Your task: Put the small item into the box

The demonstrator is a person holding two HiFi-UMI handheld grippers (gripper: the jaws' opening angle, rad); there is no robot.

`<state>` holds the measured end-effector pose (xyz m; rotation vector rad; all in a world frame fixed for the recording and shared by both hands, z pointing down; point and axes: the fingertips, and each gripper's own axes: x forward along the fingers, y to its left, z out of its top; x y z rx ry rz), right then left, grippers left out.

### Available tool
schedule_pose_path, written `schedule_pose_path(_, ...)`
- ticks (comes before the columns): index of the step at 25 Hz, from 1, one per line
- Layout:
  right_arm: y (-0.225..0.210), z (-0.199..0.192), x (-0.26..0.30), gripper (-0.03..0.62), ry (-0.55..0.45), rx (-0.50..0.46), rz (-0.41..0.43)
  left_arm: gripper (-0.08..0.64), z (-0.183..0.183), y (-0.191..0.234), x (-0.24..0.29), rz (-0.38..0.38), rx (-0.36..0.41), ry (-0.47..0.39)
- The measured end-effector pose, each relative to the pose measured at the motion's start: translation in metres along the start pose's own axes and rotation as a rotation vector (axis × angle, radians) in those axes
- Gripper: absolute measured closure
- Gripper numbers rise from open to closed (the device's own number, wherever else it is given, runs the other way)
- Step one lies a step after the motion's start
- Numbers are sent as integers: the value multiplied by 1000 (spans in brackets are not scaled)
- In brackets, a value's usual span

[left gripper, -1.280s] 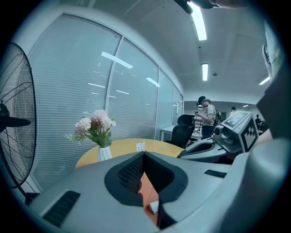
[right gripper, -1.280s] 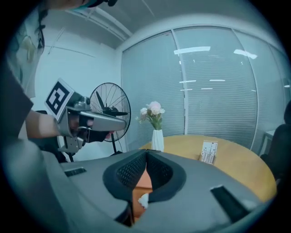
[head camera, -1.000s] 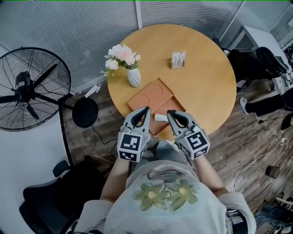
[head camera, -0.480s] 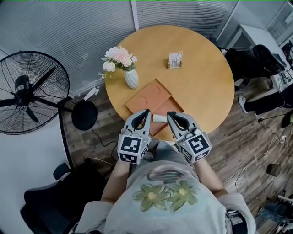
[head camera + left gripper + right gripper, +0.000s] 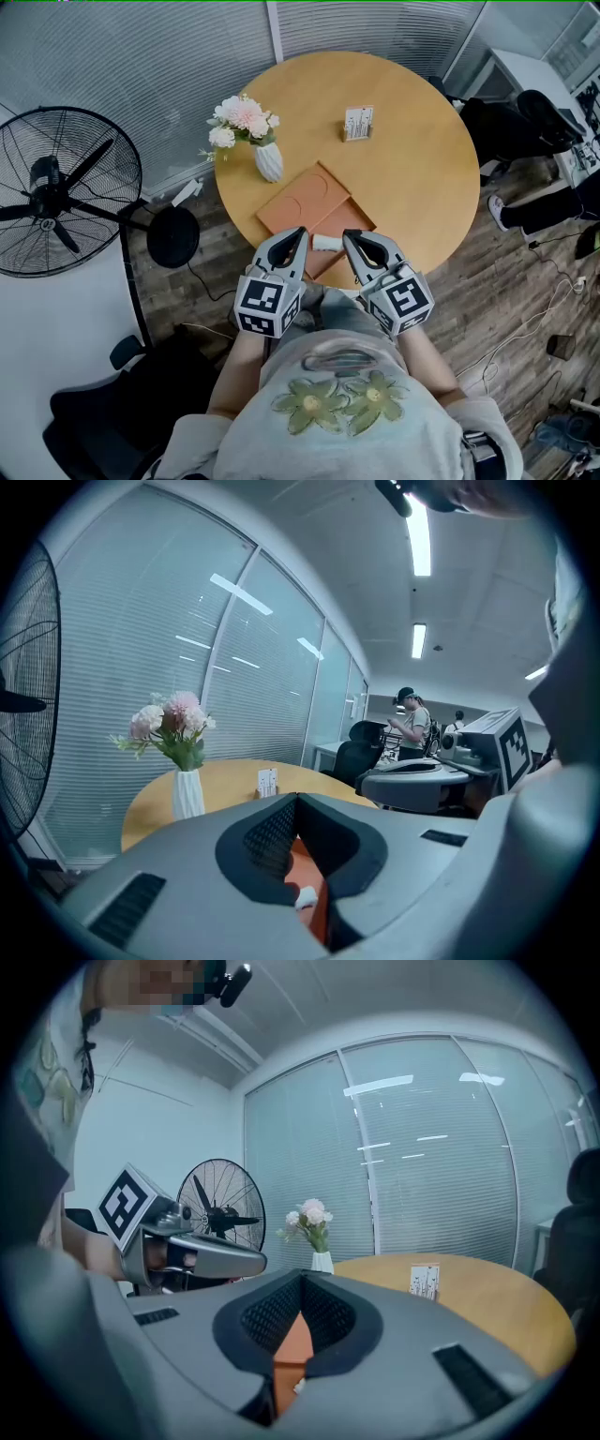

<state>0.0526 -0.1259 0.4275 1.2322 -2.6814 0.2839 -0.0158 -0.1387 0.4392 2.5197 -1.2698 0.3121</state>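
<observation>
A small white item (image 5: 325, 243) lies on the round wooden table (image 5: 412, 178) near its front edge, right by a flat orange box (image 5: 305, 195) that lies opened out in two halves. My left gripper (image 5: 299, 231) hovers just left of the item, my right gripper (image 5: 347, 234) just right of it. Both are shut with nothing between the pads. In the left gripper view the item (image 5: 306, 895) and a strip of the orange box (image 5: 305, 860) show through the gap below the closed tips (image 5: 296, 799). The right gripper view shows the orange box (image 5: 296, 1340) under its closed tips (image 5: 301, 1279).
A white vase of pink flowers (image 5: 269, 159) stands at the table's left edge, and a small card holder (image 5: 357, 123) sits further back. A standing fan (image 5: 56, 192) is on the floor to the left. Chairs and cables lie to the right. A person (image 5: 412, 728) stands far off.
Hardly anything differs. The head view has shifted a little, and both grippers stay shut at the table's front edge on either side of the white item.
</observation>
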Motion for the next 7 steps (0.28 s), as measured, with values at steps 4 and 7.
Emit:
schedule_pose_path(4,1,1,-2,589,1,-1,-2,558,0,-1,0,2,5,4)
schedule_pose_path(7,3,1,-3,589,5,-2,-3,558,-1,-3,-1,0,8,5)
